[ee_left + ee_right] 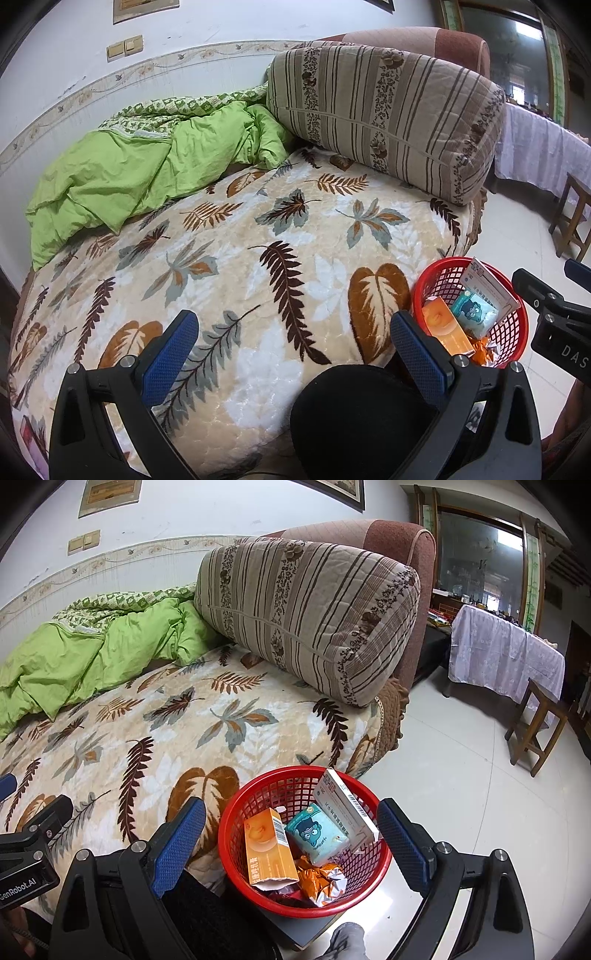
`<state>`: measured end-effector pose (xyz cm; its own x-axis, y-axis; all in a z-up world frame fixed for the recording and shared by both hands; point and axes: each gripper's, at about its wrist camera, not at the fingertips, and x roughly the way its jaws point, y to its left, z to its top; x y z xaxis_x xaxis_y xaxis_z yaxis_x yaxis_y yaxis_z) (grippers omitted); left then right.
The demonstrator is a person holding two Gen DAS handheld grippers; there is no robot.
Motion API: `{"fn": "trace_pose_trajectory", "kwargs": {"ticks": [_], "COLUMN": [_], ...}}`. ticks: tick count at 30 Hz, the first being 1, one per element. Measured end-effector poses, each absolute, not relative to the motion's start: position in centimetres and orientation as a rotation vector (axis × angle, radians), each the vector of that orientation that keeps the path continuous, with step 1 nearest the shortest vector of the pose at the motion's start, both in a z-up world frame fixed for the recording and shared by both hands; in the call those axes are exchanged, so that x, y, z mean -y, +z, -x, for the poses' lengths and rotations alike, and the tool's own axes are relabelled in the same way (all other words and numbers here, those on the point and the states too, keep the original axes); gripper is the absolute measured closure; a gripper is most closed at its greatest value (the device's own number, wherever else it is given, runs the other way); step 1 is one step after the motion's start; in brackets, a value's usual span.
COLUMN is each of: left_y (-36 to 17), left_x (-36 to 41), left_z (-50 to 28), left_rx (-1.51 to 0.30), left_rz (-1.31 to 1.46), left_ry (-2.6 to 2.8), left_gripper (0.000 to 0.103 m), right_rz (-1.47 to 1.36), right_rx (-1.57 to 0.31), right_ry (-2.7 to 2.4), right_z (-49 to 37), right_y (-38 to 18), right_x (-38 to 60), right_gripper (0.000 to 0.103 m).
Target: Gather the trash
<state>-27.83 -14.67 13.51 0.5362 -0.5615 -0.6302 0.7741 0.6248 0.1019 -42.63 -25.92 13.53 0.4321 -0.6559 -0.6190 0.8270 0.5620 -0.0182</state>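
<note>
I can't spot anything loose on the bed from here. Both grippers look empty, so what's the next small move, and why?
Probably pan the left gripper toward the green quilt to check its folds. Both grippers are open and empty, the right gripper over the red basket, which already holds the orange box, the teal packet and the white box. The leaf blanket shows no loose trash.

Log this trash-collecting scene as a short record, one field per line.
left gripper: open, empty, over the leaf-print blanket
right gripper: open, empty, above the red basket
basket contents: orange box, teal tissue pack, white box, crumpled orange wrapper
basket place: beside the bed, at its near corner
on bed: green quilt, striped cushion
loose trash on bed: none visible
</note>
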Motion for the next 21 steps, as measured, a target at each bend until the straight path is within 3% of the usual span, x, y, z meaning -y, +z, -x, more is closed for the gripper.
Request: {"fn": "trace_pose_trajectory", "kwargs": {"ticks": [21], "left_y": [13.68], "left_x": [14.50], "left_z": [28.11], "left_rx": [-0.582], "left_rz": [-0.402], "left_ry": [-0.820], "left_gripper": [0.000], "right_rz": [-0.305], "right_rx": [-0.628], "right_ry": [-0.935], "right_z": [42.50], "right_y": [12.93], "right_x": [25.81], "right_gripper": [0.008]}}
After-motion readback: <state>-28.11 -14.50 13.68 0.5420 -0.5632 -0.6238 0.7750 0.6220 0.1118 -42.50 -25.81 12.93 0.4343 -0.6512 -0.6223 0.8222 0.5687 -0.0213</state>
